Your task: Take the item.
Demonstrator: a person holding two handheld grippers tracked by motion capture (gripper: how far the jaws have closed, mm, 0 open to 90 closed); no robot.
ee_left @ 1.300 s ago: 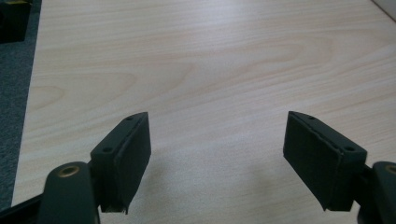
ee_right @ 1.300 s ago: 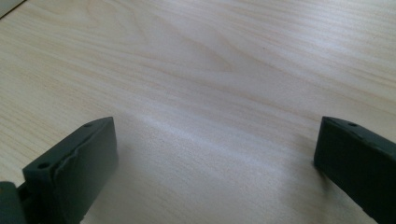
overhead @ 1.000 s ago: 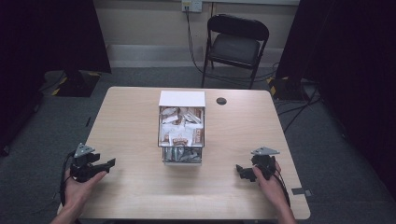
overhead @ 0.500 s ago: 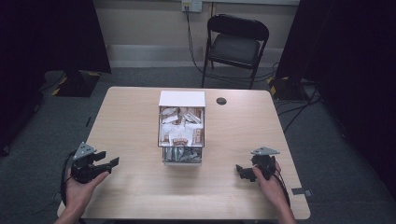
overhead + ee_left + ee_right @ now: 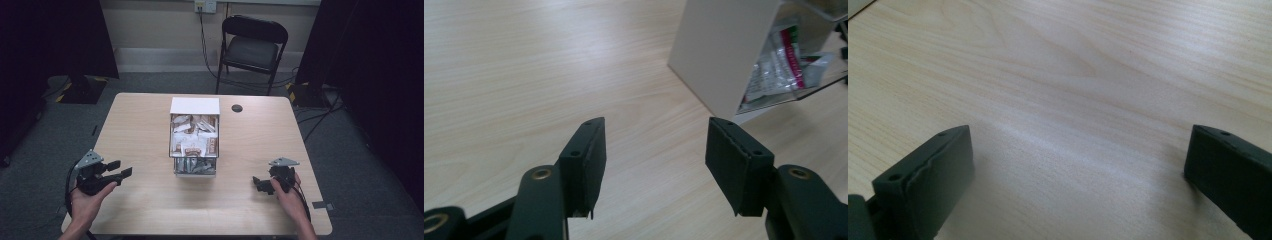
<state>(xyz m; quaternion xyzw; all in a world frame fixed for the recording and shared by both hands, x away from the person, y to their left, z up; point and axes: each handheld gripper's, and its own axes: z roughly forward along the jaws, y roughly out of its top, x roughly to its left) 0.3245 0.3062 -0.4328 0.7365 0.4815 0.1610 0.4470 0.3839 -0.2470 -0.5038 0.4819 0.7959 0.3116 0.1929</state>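
Left claw [image 5: 120, 169] well left of snack box [image 5: 194, 135]

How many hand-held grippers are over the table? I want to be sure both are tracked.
2. The left hand-held gripper is near the table's front left corner, the right hand-held gripper near its front right; both are empty.

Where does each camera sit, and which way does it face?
High view: above the person's side, facing forward and down on the light wooden table; both forearms, left gripper, right gripper.
Left gripper view: on that gripper, looking across the tabletop at the white-sided clear box of snack packets; two black jaws, just been closing, nothing between.
Right gripper view: on the right gripper, facing bare tabletop; jaws apart.
Shared: high and left gripper views show the box.
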